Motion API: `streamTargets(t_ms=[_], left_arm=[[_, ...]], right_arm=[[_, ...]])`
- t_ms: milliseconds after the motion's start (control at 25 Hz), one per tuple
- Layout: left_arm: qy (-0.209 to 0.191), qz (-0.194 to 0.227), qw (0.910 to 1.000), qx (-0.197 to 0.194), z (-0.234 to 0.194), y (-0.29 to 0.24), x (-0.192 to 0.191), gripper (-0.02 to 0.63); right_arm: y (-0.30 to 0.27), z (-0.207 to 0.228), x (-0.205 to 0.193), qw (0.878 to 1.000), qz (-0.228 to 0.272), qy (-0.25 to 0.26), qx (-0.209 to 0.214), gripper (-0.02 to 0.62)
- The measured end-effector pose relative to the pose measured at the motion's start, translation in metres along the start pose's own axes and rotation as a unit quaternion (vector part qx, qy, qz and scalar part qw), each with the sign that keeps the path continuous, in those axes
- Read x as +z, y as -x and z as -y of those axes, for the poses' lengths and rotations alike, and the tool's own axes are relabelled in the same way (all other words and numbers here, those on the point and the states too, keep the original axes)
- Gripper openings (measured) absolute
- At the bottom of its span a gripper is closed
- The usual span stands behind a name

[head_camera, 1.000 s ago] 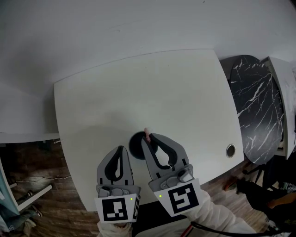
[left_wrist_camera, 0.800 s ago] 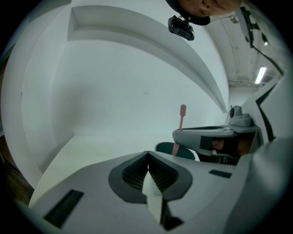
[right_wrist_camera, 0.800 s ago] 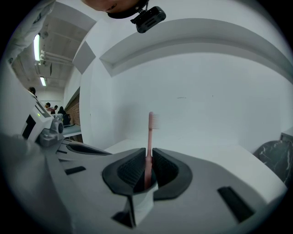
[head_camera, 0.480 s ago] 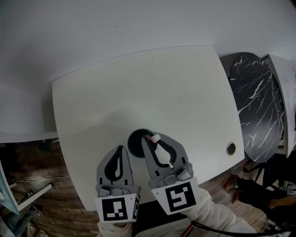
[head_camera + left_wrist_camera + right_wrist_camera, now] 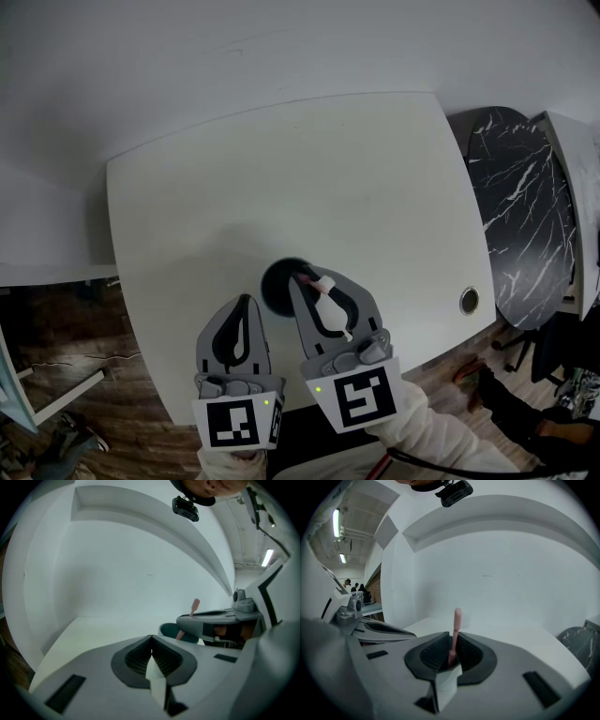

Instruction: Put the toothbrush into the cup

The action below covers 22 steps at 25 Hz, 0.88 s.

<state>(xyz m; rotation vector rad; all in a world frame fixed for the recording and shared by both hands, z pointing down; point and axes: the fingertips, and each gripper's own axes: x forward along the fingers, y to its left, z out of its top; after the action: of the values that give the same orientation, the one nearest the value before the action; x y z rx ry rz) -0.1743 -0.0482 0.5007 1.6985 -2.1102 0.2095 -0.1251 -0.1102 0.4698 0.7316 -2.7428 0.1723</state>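
1. Head view shows my right gripper (image 5: 314, 281) rolled a little from a second ago. The slim pink-and-white toothbrush (image 5: 322, 285) clamped in it now leans across the near right edge of the dark round cup (image 5: 277, 291), where earlier its pink tip poked past my jaws.
2. I judge this as lining up for the drop. The brush is over the cup's mouth and not yet let go.
3. My left gripper (image 5: 246, 305) has kept still beside the cup, jaws pressed together on nothing.
4. Right gripper view shows my pads gripping the pink stem upright, but my own jaws hide the cup there.
5. Left gripper view has the stem's lower end meeting the cup's rim. I cannot tell whether it is inside or merely in front.
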Motion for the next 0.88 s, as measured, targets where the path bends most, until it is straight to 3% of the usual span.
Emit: streamTargets(t_ms=[200,880], left_arm=[[0.001,0.001,1.0,0.0,0.001,0.001,0.001,0.009],[-0.004,0.007,1.0,0.001,0.0,0.003,0.01,0.009]], right_arm=[[0.0,0.0,-0.002,1.0,-0.015,0.013,0.0,0.051],[0.006,0.006,0.011,1.0,0.006,-0.004,-0.007,0.051]])
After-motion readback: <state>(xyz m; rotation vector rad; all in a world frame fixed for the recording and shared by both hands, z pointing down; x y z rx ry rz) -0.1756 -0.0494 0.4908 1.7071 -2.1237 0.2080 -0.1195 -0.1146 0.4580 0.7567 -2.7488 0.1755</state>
